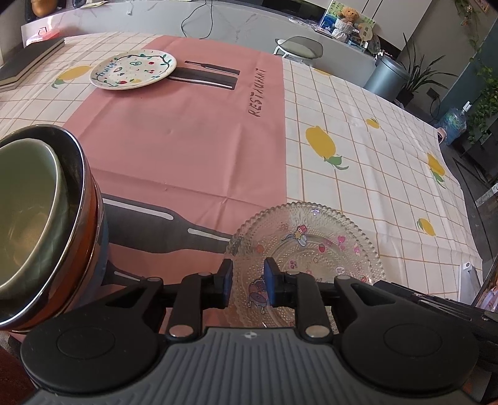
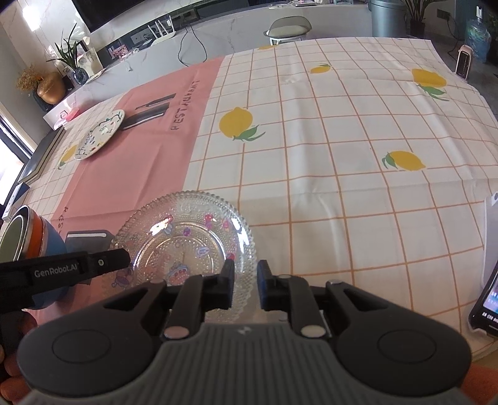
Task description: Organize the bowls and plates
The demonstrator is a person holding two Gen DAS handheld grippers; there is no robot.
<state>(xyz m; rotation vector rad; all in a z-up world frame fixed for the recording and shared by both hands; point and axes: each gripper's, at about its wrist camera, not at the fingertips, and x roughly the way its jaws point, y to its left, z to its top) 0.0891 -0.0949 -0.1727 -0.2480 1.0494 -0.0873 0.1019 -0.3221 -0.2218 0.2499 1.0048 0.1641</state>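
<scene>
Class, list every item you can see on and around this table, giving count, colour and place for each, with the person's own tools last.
glass plate: 1, clear with cartoon prints, near edge, under both grippers
painted plate: 1, white with fruit pattern, far side on pink mat
nested bowls: 1 stack, steel rim, orange and blue outside, near left
pink mat: 1, on tablecloth
tablecloth: 1, white checked with lemons
phone: 1, dark, right edge
stool: 1, grey, beyond table
left gripper: 1, black, jaws apart
right gripper: 1, black, jaws apart
</scene>
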